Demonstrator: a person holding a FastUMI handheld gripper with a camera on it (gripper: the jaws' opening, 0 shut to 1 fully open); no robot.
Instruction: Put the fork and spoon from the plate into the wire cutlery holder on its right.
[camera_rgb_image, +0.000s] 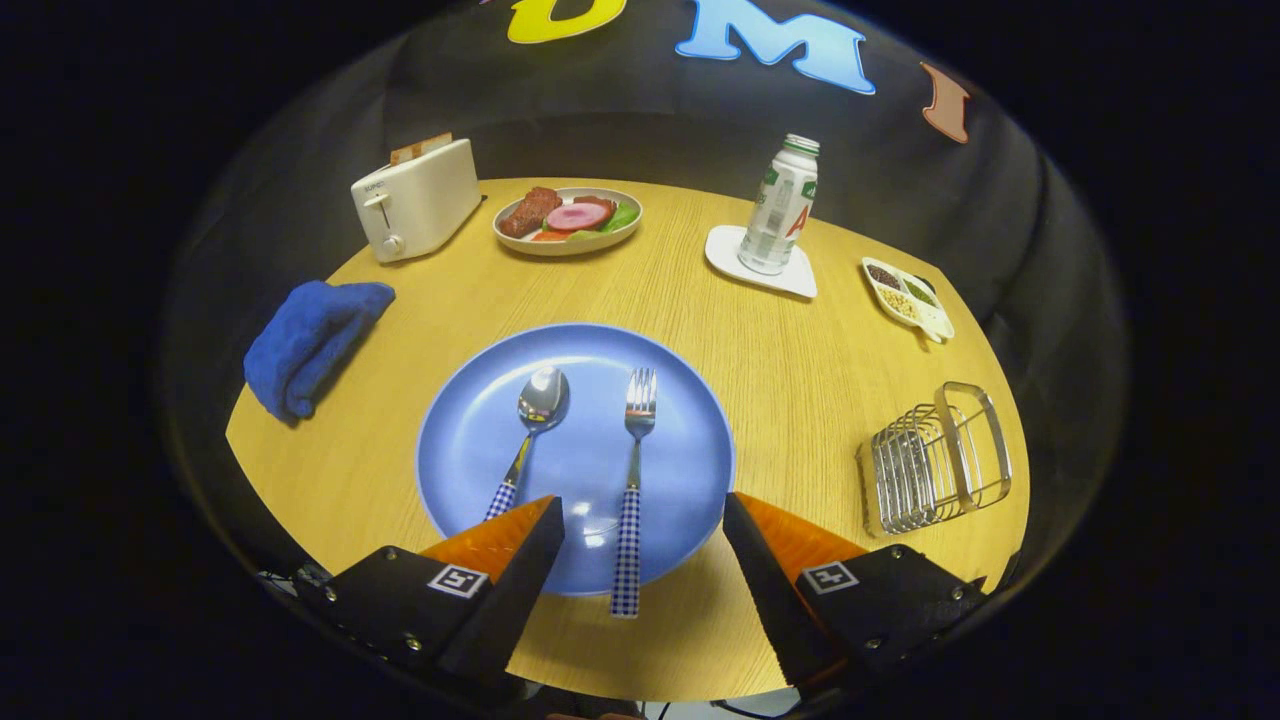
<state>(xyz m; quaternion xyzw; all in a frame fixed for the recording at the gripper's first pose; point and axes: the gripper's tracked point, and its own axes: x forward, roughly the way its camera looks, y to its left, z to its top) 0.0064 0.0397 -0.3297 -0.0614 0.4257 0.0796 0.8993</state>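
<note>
The gripper (640, 525) is held wide open above the fork (632, 480), gripping nothing. The slim checked handle could be missed, or the neighbouring spoon (530, 430) nudged across the blue plate (460, 440).

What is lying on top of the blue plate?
A spoon and a fork lie side by side on the blue plate. The open gripper hovers above; one of the fingers covers the spoon's handle end.
</note>
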